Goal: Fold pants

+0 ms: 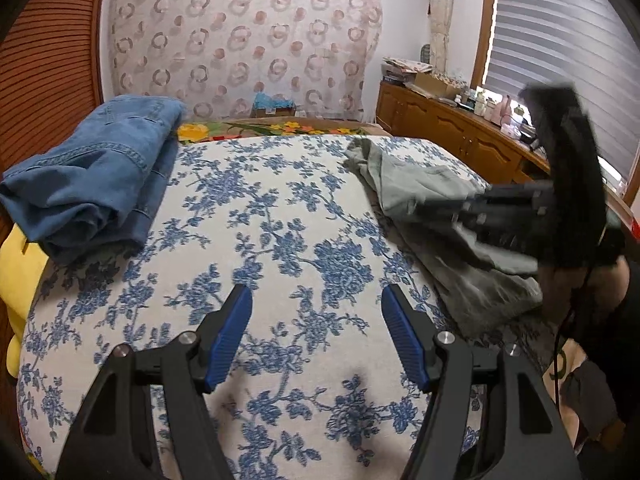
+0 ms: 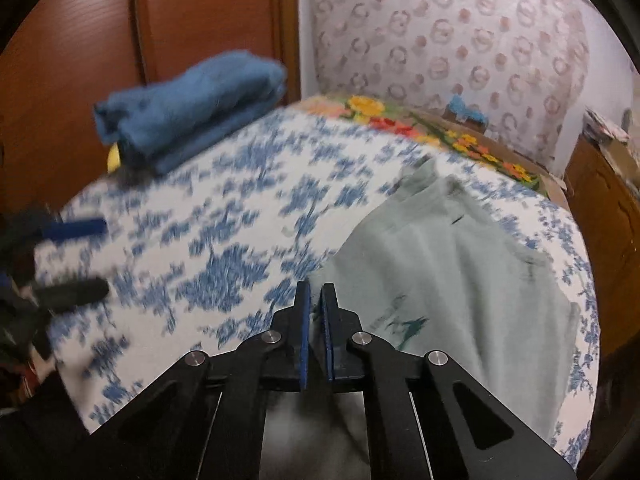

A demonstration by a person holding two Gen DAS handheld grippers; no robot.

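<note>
**Mara:** Pale sage-green cotton, that's what the pants (image 1: 416, 188) look like from the left wrist camera. They lie rumpled along the right edge of the bed (image 1: 280, 208), with one end bunched toward the far side and a greyer layer spilling over the near right edge.

**Theo:** And the left gripper (image 1: 316, 336)?

**Mara:** Its blue-padded fingers (image 1: 230, 338) stand spread, nothing between them, over the bare blue-flowered bedspread. The right gripper (image 1: 464, 210) shows blurred at the right, low over the green cloth; from here I cannot tell how its fingers stand.

**Theo:** Anything else on the bed?

**Mara:** A folded pair of blue jeans (image 1: 96, 168) at the far left edge, well apart from the pants, with something yellow (image 1: 20, 272) beside and below it. Behind the bed, a cardboard box (image 1: 274, 110) holds something light blue; what it is I cannot tell. A wooden cabinet (image 1: 452, 136) along the right wall carries boxes and small bottles.

**Theo:** Now the right wrist view.

**Mara:** The pants (image 2: 460, 264) spread wide over the right half of the bed (image 2: 224, 248), smoother here, with a small dark green print near the near edge. The right gripper (image 2: 317, 300) has its fingers (image 2: 305, 332) pressed nearly together, pinching the cloth's left edge. The jeans (image 2: 192, 100) sit at the far left, and the left gripper (image 2: 76, 260), blurred, shows spread at the left edge.
</note>
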